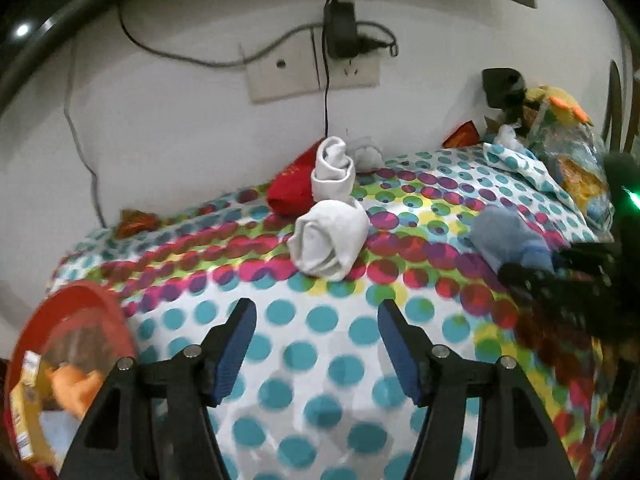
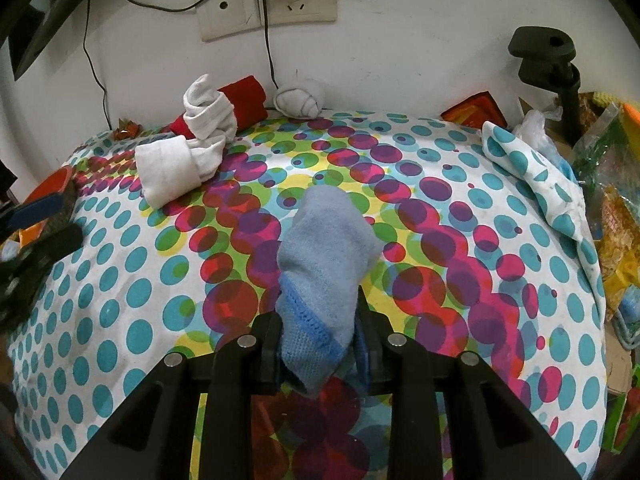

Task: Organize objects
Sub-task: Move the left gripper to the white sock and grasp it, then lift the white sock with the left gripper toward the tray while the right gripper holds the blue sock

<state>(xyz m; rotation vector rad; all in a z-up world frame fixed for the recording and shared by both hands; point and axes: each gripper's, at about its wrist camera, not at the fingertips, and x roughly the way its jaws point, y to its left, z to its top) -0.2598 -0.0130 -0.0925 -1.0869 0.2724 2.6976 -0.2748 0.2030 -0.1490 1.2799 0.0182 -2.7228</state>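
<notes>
Blue sock bundle [image 2: 324,256]: rolled, clamped at its cuff end between the right gripper [image 2: 318,344] fingers, narrow grip; far end points out over the dotted tablecloth [image 2: 460,280]. Whether it rests on the cloth or is lifted clear, cannot tell.

Left gripper [image 1: 316,344]: jaws wide, nothing between them, over bare cloth just right of the red bin [image 1: 76,308]. Bin already holds an orange item [image 1: 74,390] and what looks like a small carton [image 1: 24,412], so some sorting appears done.

Left on the table: two white rolled sock bundles, the near one [image 1: 328,240] and another [image 1: 334,170] leaning on it from behind; a red sock roll [image 1: 290,188] behind those; a knotted white bundle [image 2: 298,101] against the wall. Judgement: roughly early-to-middle; four bundles plus the held one remain.

Surroundings: wall socket plate [image 2: 264,10] with charger and cables hanging down behind the socks; black clamp stand [image 2: 548,64] at far right; a turned-up fold of cloth and a heap of plastic bags [image 2: 608,176] on the right edge; a small wrapper [image 2: 126,128] at far left.

Obstruction: little on the open cloth between sock and bin; the left gripper itself sits near the bin's mouth.
</notes>
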